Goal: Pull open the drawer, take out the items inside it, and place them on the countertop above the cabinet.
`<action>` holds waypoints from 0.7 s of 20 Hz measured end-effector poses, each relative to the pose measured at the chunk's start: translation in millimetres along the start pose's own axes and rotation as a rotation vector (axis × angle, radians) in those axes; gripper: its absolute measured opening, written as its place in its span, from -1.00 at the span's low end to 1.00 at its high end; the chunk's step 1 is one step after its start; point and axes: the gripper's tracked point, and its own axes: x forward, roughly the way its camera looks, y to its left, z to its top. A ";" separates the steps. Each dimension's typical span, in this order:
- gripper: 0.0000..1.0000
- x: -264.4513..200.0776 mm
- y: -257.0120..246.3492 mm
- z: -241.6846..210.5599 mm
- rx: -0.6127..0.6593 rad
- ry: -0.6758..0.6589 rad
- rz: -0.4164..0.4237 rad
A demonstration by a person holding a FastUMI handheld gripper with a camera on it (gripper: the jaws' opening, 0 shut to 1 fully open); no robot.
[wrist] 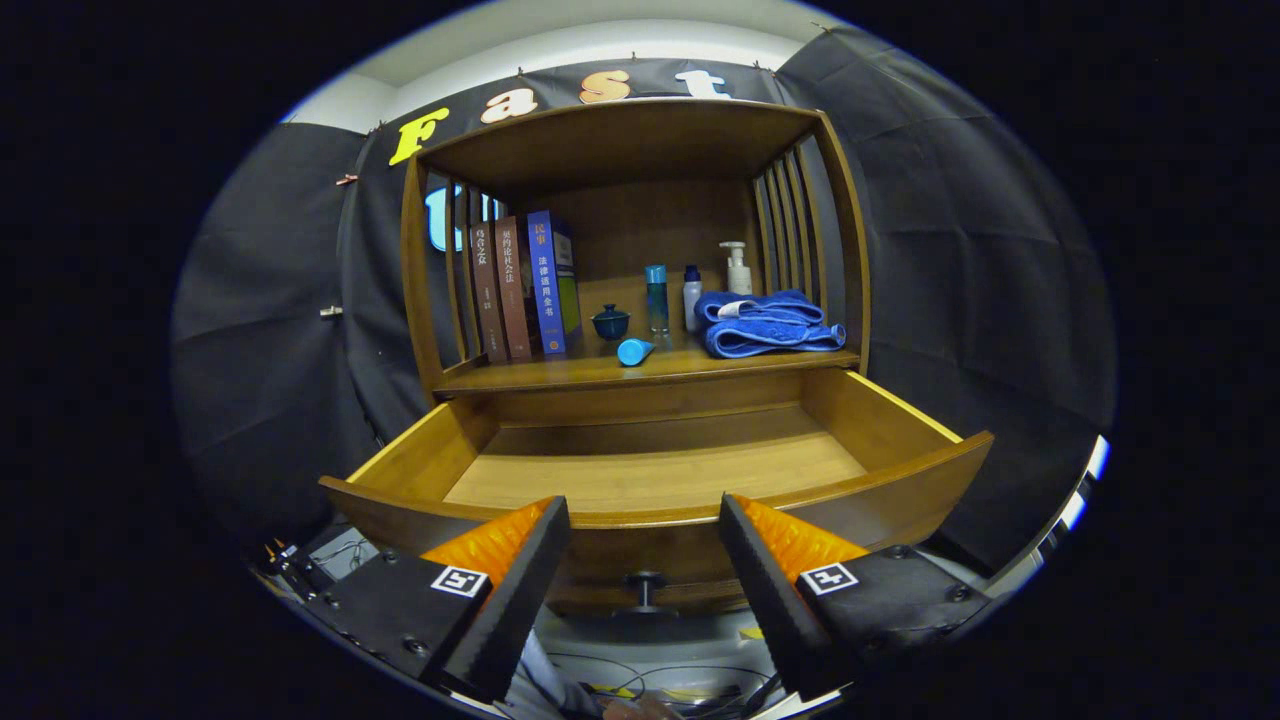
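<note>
The wooden drawer point(880, 420) stands pulled out toward me, and its floor shows bare wood. Its dark knob point(646, 580) sits on the front panel, between my fingers and slightly below their tips. My gripper point(645, 520) is open, just in front of the drawer's front rim, holding nothing. On the countertop point(560, 372) above the drawer lie a folded blue towel point(765, 322), a light blue cup on its side point(635, 351), a dark teal bowl point(610, 322), a teal bottle point(656, 298), a small white bottle point(692, 296) and a pump bottle point(737, 268).
Three upright books point(520, 285) lean at the left of the countertop, against the slatted side. The cabinet's roof point(620, 140) hangs over the countertop. Cables point(660, 680) lie on the floor below the drawer.
</note>
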 end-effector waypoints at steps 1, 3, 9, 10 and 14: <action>0.95 4.8 0.1 0.8 -0.012 -0.007 -0.004; 1.00 9.5 2.6 3.4 0.015 -0.011 -0.004; 1.00 61.5 4.4 17.8 0.033 -0.017 -0.015; 1.00 73.5 5.3 21.4 0.043 -0.019 -0.014; 1.00 121.2 7.4 28.4 0.054 0.000 -0.015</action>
